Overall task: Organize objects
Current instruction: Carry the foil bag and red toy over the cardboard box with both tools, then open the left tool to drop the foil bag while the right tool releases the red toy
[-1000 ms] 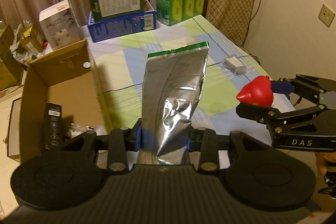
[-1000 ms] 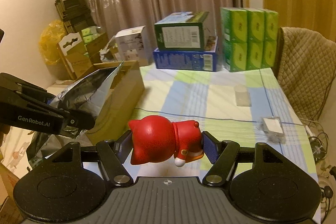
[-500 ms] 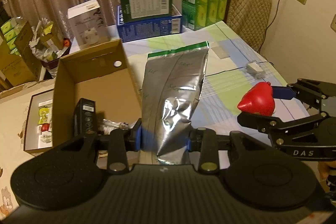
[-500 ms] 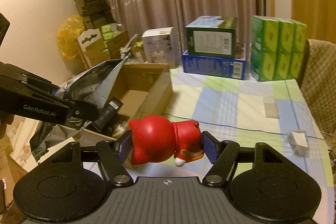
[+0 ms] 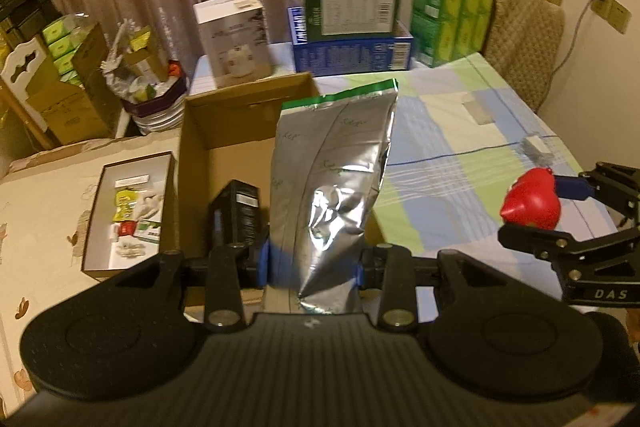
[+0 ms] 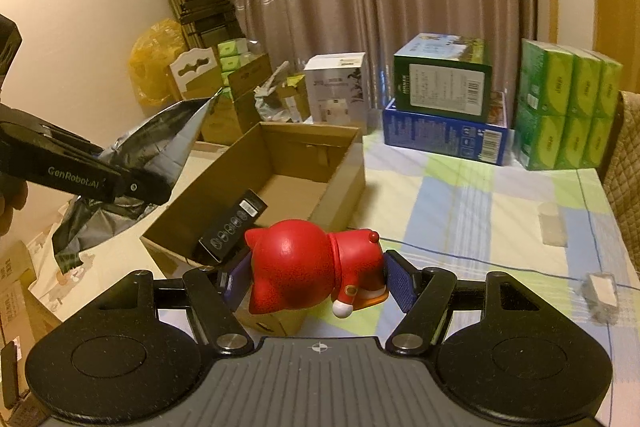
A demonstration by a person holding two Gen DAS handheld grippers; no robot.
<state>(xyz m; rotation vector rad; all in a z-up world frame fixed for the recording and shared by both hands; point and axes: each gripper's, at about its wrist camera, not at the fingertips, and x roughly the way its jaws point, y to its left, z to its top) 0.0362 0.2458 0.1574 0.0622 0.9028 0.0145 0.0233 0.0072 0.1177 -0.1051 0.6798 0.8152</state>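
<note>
Two loaded grippers held above an open cardboard box [image 5: 224, 131].

Left gripper [image 5: 314, 265] clamps the lower end of a silver foil bag [image 5: 332, 179], upright over the box beside a black remote [image 5: 236, 219]; the crumpled foil may slip, or the tall bag tip out. Right gripper [image 6: 318, 281] pinches a red cat figurine [image 6: 304, 271] near the box's right wall; its rounded body may roll free.

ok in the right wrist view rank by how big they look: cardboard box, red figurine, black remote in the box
1. cardboard box
2. red figurine, though it sits nearest the camera, which inflates it
3. black remote
</note>
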